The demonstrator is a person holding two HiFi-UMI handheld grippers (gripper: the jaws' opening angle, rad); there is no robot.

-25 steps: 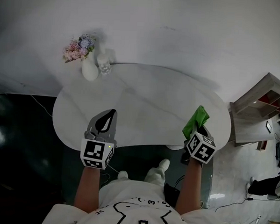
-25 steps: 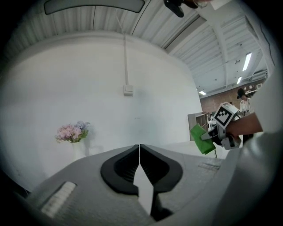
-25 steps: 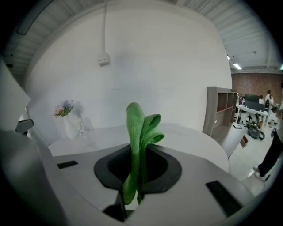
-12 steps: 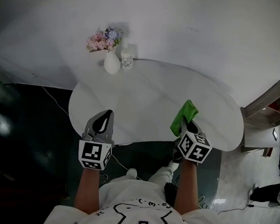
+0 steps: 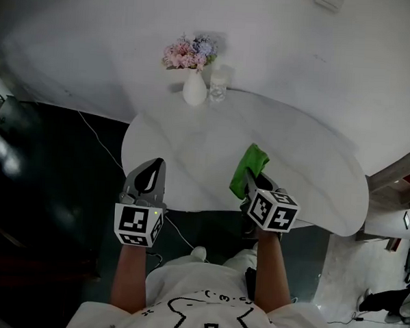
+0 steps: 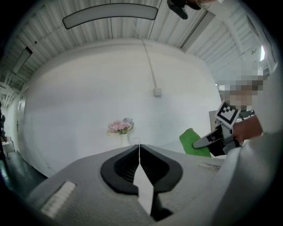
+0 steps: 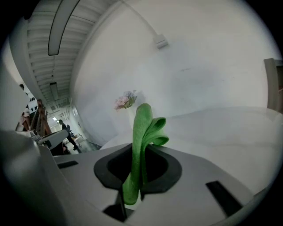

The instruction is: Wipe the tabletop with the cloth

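Head view shows the right gripper [image 5: 253, 184] over the worktop's [image 5: 308, 165] near edge, its jaws pinching a folded green cloth [image 5: 248, 169] that sticks up out of them, over the worktop. The left gripper [image 5: 157, 170] hangs over the same edge, jaws pressed together on nothing. A vase [image 5: 194, 92] stands at the worktop's far edge.

A small rounded white vase [image 5: 194, 95] stuffed with pink and lilac flowers [image 5: 190, 51] can be seen with a clear drinking glass [image 5: 218, 90] parked just beside it, a white wall plate [image 5: 328, 0] is mounted higher up, and a thin white cable [image 5: 97, 135] is trailed over the dark floor [image 5: 46, 186].
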